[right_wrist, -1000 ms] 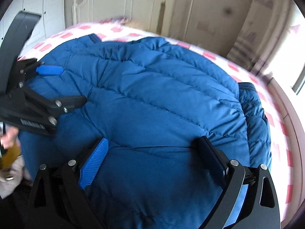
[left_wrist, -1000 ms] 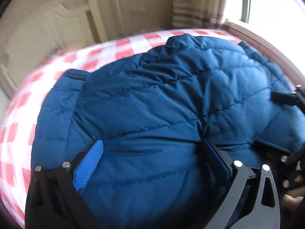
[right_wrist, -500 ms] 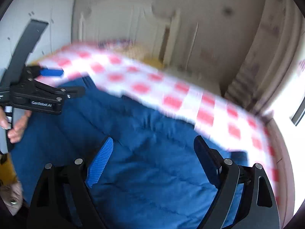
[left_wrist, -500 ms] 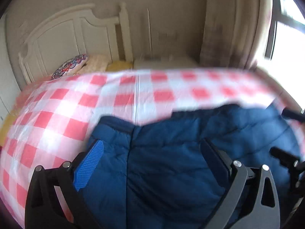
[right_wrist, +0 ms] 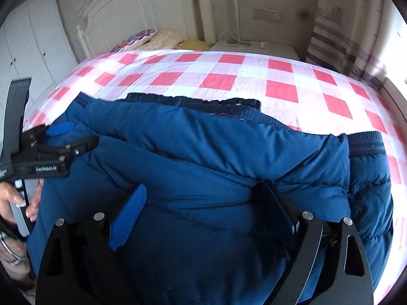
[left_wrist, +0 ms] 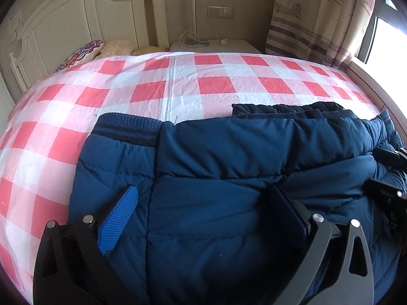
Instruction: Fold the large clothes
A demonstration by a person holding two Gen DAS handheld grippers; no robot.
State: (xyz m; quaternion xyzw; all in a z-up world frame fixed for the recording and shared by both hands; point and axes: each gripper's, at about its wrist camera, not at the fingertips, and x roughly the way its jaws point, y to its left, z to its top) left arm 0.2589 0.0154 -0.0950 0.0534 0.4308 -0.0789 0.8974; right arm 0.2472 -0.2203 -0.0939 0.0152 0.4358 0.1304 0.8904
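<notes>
Now we see our blue puffer jacket (left_wrist: 229, 167) folded on the red-checked bed cover (left_wrist: 152, 94); our left gripper (left_wrist: 203, 203) gapes wide over it, gripping nothing, and our right gripper (right_wrist: 203, 198) is opening, pads off the fabric.

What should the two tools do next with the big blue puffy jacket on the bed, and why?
Probably lift both tools clear. The blue puffer jacket already lies doubled over on the checked bedsheet, and the left tool and right tool stand wide around its bulk; the right one is opening.
</notes>
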